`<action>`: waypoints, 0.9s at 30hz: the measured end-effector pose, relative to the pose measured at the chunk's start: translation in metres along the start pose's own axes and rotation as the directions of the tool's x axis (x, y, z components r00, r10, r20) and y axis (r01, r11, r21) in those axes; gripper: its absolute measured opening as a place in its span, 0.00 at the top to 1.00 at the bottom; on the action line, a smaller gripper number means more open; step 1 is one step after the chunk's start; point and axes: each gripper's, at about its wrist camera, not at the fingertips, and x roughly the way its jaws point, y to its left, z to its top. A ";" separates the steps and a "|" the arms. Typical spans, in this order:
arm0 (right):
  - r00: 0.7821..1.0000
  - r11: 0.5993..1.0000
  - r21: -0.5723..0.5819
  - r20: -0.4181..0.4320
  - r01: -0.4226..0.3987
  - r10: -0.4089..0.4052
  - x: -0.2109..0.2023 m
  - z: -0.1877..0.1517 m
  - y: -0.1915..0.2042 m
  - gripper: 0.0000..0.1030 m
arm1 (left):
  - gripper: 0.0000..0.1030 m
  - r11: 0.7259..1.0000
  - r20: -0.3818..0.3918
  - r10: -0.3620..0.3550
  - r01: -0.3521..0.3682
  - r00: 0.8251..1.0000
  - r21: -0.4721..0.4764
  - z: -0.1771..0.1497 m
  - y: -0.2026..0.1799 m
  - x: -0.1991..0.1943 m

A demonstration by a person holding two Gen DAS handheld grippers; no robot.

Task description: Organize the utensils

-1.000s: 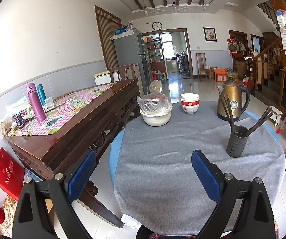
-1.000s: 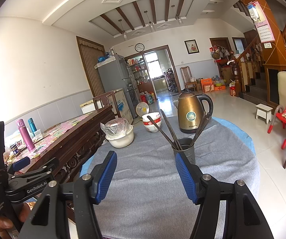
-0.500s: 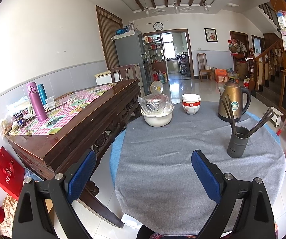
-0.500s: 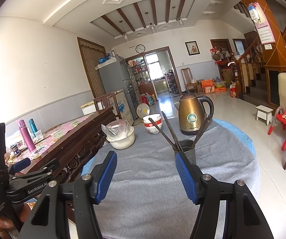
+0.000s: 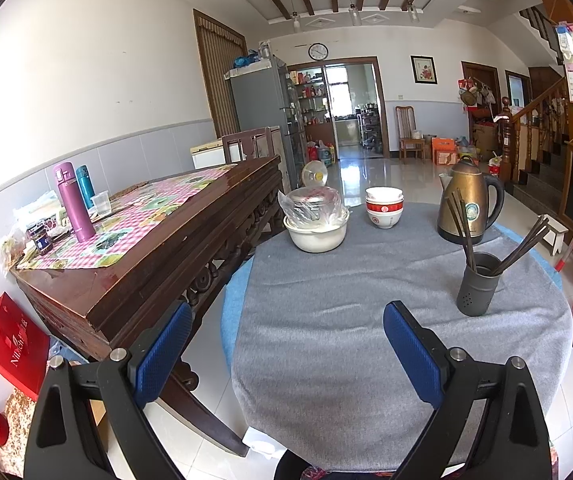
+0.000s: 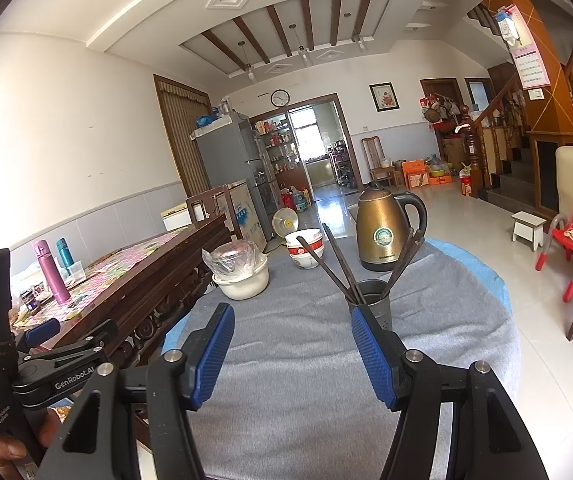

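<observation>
A dark grey utensil holder point(image 5: 478, 286) point(image 6: 374, 304) stands on the grey-clothed round table point(image 5: 346, 320) point(image 6: 306, 344), toward its right side. Several dark chopsticks point(image 5: 460, 220) point(image 6: 330, 260) lean out of it to both sides. My left gripper point(image 5: 286, 348) hovers open over the table's near edge with nothing between its blue pads. My right gripper point(image 6: 292, 344) is open too, empty, its right pad point(image 6: 370, 356) just in front of the holder. The left gripper point(image 6: 42, 330), held by a hand, shows at the left of the right wrist view.
At the table's far side sit a brass-coloured kettle point(image 5: 466, 204) point(image 6: 382, 232), stacked red-and-white bowls point(image 5: 384, 208) point(image 6: 306, 250) and a white pot with a plastic-wrapped lid point(image 5: 316, 224) point(image 6: 242, 276). A long wooden sideboard point(image 5: 158, 248) with flasks stands left of the table. Red child's chair point(image 6: 570, 236) stands right.
</observation>
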 end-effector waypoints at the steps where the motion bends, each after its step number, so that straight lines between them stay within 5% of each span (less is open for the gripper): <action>1: 1.000 1.000 -0.001 0.002 0.001 -0.001 0.000 0.000 0.001 0.37 | 0.06 1.000 0.001 0.001 -0.001 1.000 -0.001 0.000 0.000 -0.001; 27: 1.000 1.000 -0.005 0.005 0.010 -0.010 -0.003 -0.003 0.003 0.37 | 0.06 1.000 -0.009 -0.002 0.002 1.000 -0.013 -0.006 0.002 0.000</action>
